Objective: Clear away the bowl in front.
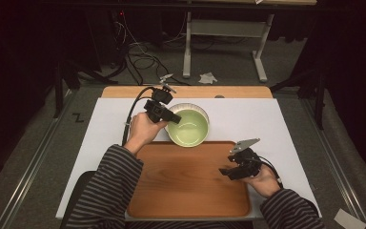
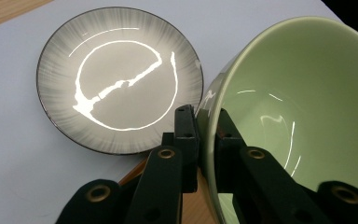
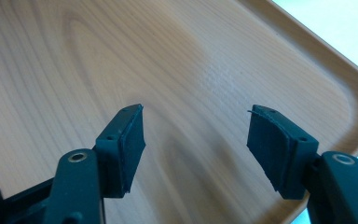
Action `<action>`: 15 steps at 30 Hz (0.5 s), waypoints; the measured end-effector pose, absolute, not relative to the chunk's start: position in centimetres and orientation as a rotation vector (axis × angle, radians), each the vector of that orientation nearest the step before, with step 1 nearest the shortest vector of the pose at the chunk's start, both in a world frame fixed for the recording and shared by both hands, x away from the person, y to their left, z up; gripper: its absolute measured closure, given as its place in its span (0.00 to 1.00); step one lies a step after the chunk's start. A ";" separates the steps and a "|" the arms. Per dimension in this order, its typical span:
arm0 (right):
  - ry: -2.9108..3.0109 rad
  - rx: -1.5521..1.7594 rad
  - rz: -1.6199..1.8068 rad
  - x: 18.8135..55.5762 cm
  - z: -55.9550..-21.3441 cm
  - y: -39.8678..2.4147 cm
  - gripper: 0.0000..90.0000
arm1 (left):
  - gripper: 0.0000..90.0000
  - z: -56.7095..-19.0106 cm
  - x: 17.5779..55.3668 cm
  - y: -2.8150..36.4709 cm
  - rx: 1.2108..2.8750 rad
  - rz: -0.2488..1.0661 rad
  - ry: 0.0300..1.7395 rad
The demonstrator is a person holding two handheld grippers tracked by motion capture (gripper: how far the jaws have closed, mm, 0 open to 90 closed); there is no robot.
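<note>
Two grippers at work: left gripper (image 1: pixel 171 116) pinches the green bowl (image 1: pixel 189 127) by its rim, tilted beside the grey plate (image 2: pixel 119 79), presumably to carry it, while right gripper (image 1: pixel 228 171) waits spread over the wooden tray (image 1: pixel 186 186).

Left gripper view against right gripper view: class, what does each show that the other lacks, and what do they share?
Left gripper view alone: the left tool shut on the rim of a green bowl, with a grey plate beside it on the white sheet. Right gripper view alone: the right tool open, holding nothing. Both: the wooden tray and black jaws rising from the bottom.
</note>
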State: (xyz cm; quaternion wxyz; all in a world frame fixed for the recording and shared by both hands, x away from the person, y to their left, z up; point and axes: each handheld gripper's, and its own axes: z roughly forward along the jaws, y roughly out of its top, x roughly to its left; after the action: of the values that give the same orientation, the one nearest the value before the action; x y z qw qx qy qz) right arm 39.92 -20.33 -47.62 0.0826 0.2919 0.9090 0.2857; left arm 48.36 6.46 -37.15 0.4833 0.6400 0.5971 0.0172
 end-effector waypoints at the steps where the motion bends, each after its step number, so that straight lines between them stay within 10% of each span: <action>1: 2.714 0.869 0.855 39.9 -47.6 -20.3 0.42 | 0.93 -37.1 48.4 6.5 1.559 0.042 1.455; 15: 2.716 0.870 0.854 39.9 -47.6 -20.3 0.42 | 0.93 -36.7 46.2 6.6 1.574 -0.004 1.415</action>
State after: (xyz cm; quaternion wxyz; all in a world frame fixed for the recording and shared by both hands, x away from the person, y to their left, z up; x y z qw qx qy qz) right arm 39.91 -20.31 -47.63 0.0820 0.2912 0.9092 0.2860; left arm 46.20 6.58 -36.73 0.4902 0.6482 0.5827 -0.0017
